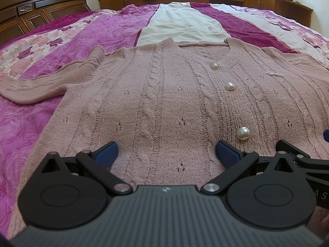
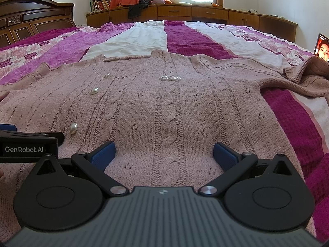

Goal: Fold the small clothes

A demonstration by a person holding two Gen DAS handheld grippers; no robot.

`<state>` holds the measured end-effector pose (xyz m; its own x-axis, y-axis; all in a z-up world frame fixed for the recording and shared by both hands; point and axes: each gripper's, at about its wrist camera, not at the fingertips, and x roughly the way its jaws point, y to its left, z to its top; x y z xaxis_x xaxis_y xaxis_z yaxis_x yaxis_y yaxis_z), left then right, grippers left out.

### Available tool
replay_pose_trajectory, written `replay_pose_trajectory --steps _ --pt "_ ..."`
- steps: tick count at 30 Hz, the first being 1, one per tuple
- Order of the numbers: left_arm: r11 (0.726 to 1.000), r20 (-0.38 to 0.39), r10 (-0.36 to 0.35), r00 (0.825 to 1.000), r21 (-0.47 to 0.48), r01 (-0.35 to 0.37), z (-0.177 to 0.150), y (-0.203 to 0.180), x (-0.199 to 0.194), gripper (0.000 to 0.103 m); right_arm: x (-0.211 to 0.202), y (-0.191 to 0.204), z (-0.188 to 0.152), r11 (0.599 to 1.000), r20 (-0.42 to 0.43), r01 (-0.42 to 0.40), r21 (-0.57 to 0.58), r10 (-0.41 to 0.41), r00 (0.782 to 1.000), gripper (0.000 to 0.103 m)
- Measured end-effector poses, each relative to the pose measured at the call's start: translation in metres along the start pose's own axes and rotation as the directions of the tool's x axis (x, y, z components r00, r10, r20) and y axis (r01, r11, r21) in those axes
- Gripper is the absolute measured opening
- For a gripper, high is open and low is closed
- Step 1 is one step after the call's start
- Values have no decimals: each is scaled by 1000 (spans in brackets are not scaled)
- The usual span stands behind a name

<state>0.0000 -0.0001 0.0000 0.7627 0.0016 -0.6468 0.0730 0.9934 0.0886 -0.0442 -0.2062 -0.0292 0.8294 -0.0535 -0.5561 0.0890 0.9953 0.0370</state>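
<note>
Cardigan (image 1: 164, 94): dusty-pink cable knit, round pearl buttons (image 1: 229, 86), spread flat on bed, front up. Bedspread (image 1: 98, 35): striped magenta, white, rose print. Left gripper (image 1: 166, 152), right gripper (image 2: 164, 152) low over hem, blue ribbed fingers (image 2: 102, 156) spread wide, empty.

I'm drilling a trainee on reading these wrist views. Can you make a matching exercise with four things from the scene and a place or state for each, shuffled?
Things:
1. cardigan
2. pearl bow
3. left gripper
4. phone

Places or states:
A. propped at the bed's right edge, screen lit
B. jaws open, over the hem
C. spread flat on the striped bedspread
D. on the cardigan's chest, right of the pearl buttons

Pairs: 1-C, 2-D, 3-B, 4-A
</note>
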Motion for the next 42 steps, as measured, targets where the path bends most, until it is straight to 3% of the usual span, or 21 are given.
replay_pose_trajectory --steps 31,37,42 --pt "1000 -32 -5 999 5 6 5 0 4 103 1 0 3 1000 -27 -12 -4 12 1000 103" --pt "1000 -66 -18 998 7 18 12 2 5 103 1 -12 15 997 -72 -74 31 76 994 103" --pt "1000 -90 -19 996 11 20 16 2 5 103 -6 -30 25 980 -92 -168 102 178 980 103"
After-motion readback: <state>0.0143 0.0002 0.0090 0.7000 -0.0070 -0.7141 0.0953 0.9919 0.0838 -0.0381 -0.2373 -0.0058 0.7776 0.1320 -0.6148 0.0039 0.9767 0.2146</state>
